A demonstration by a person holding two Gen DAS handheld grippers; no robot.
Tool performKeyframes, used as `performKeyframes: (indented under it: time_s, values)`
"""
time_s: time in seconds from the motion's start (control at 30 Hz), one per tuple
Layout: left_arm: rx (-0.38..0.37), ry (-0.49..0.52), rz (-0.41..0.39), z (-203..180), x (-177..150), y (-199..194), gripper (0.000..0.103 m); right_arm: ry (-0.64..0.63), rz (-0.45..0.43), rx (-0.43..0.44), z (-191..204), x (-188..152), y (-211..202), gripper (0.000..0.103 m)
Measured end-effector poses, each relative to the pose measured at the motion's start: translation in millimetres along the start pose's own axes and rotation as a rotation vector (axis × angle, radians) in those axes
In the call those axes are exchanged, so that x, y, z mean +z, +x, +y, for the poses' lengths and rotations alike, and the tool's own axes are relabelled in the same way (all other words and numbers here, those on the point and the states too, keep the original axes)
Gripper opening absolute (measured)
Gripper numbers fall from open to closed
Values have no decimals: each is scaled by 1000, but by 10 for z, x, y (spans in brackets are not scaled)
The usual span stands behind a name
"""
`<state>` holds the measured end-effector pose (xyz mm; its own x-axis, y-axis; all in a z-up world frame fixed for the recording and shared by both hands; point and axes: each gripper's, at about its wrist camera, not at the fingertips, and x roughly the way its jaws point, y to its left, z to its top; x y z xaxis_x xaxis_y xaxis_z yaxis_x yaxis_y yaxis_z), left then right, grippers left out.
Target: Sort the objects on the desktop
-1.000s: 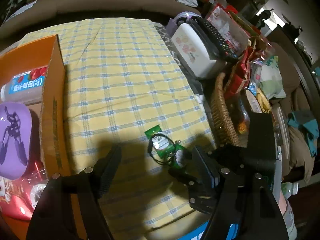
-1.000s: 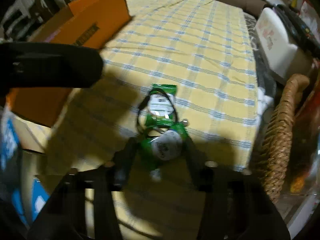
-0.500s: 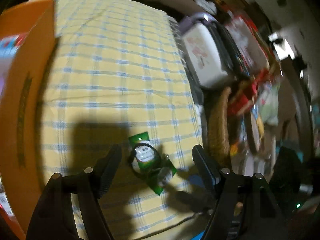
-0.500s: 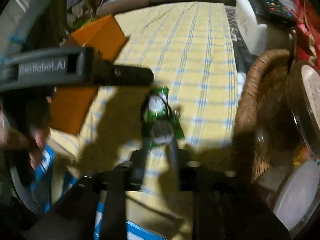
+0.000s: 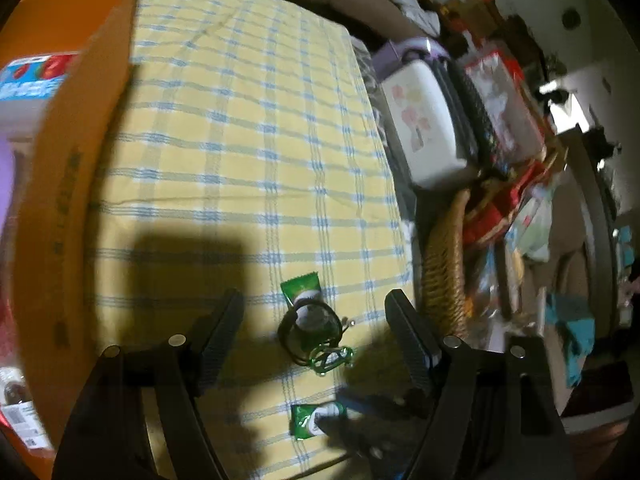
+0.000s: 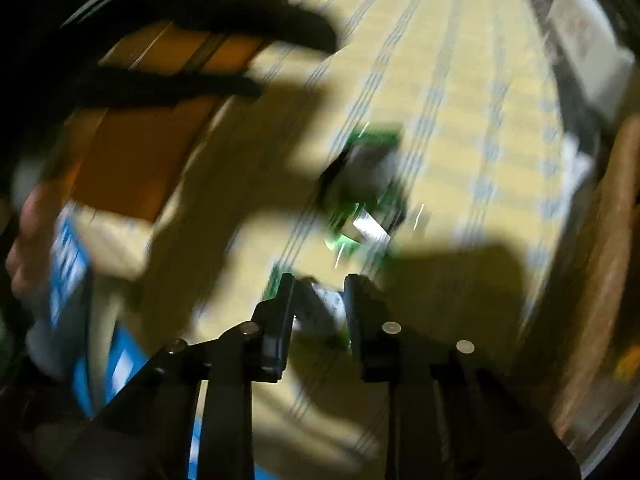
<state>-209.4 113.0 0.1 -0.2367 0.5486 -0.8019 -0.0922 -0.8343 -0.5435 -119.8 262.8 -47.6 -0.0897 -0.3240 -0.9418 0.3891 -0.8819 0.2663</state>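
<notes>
On the yellow checked cloth (image 5: 240, 140) lies a green snack packet (image 5: 301, 289) with a black ring (image 5: 289, 330) over it and a green clip (image 5: 332, 357) beside it. My left gripper (image 5: 314, 320) hovers open above these, one finger on each side, touching nothing. A second green packet (image 5: 310, 420) sits nearer the table's front edge. In the blurred right wrist view, that packet (image 6: 326, 306) is between the fingers of my right gripper (image 6: 318, 300), whose jaws are closing on it. The left gripper's black fingers (image 6: 280, 28) cross the upper left there.
An orange cardboard box (image 5: 80, 140) holding packaged goods stands along the cloth's left side. To the right are a wicker basket (image 5: 444, 272), a white flowered container (image 5: 424, 120) and piled clutter. A person's hand (image 6: 28, 232) shows at the left edge.
The right gripper's jaws narrowed around the nearer green packet and drew it away from the packet with the ring. The left gripper rolled and sank to straddle the ringed packet.
</notes>
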Motion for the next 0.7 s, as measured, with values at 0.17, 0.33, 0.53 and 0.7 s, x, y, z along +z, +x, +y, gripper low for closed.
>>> performKeyframes:
  time_s: [0.17, 0.33, 0.53, 0.7]
  values:
    - [87, 60, 66, -153, -28, 363, 76, 47, -82, -94, -40, -189, -297, 24]
    - [179, 109, 107, -235, -54, 540, 70, 89, -136, -101, -78, -273, -449, 26]
    - [234, 206, 124, -397, -155, 611, 30, 105, -146, -91, -203, -285, -442, 26]
    - [269, 250, 116, -561, -211, 670, 36, 113, -149, -94, -120, -282, -379, 27]
